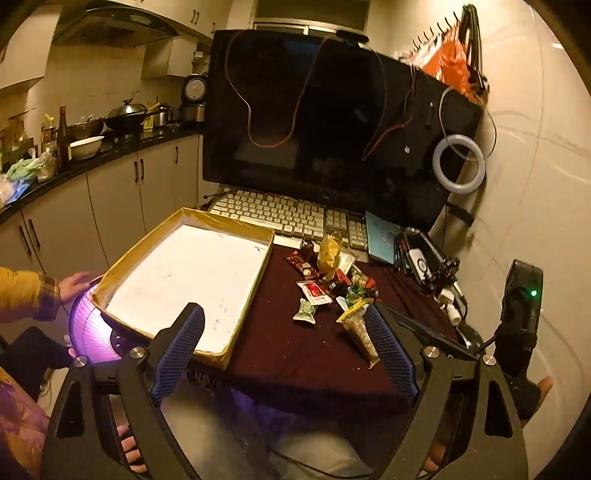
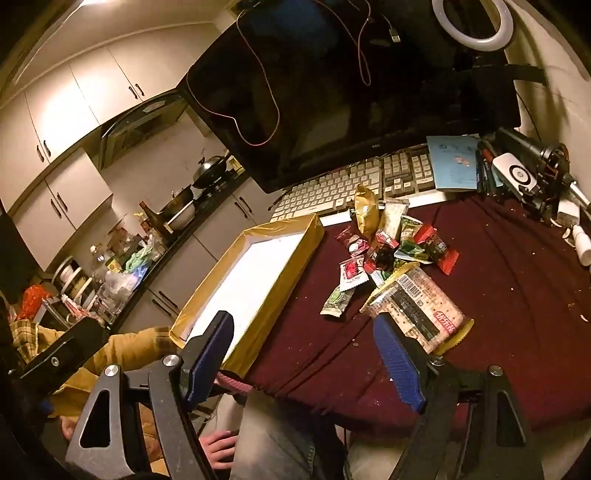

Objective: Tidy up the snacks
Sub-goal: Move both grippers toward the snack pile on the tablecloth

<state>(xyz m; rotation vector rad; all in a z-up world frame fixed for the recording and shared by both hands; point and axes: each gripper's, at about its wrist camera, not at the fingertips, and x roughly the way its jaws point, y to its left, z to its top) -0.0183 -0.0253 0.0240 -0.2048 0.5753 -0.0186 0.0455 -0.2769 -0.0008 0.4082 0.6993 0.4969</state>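
Note:
A heap of small wrapped snacks (image 1: 332,277) (image 2: 388,243) lies on the dark red tablecloth (image 1: 295,350) (image 2: 498,295), with a yellow bag (image 1: 328,251) (image 2: 367,212) at its far side. A long cracker pack (image 1: 360,332) (image 2: 417,306) lies nearest me. A shallow cardboard box (image 1: 229,225) (image 2: 291,254) with a white, empty floor stands to the left of the heap. My left gripper (image 1: 288,328) is open and empty above the table's near edge. My right gripper (image 2: 306,336) is open and empty, its right finger (image 2: 399,362) just before the cracker pack.
A keyboard (image 1: 288,214) (image 2: 351,184) and a large dark monitor (image 1: 314,110) (image 2: 332,92) stand behind the snacks. A blue booklet (image 1: 382,236) (image 2: 456,162), pens and gadgets lie at the right. A ring light (image 1: 460,166) (image 2: 472,22) hangs there. A purple-lit heater (image 1: 92,328) sits beside the box.

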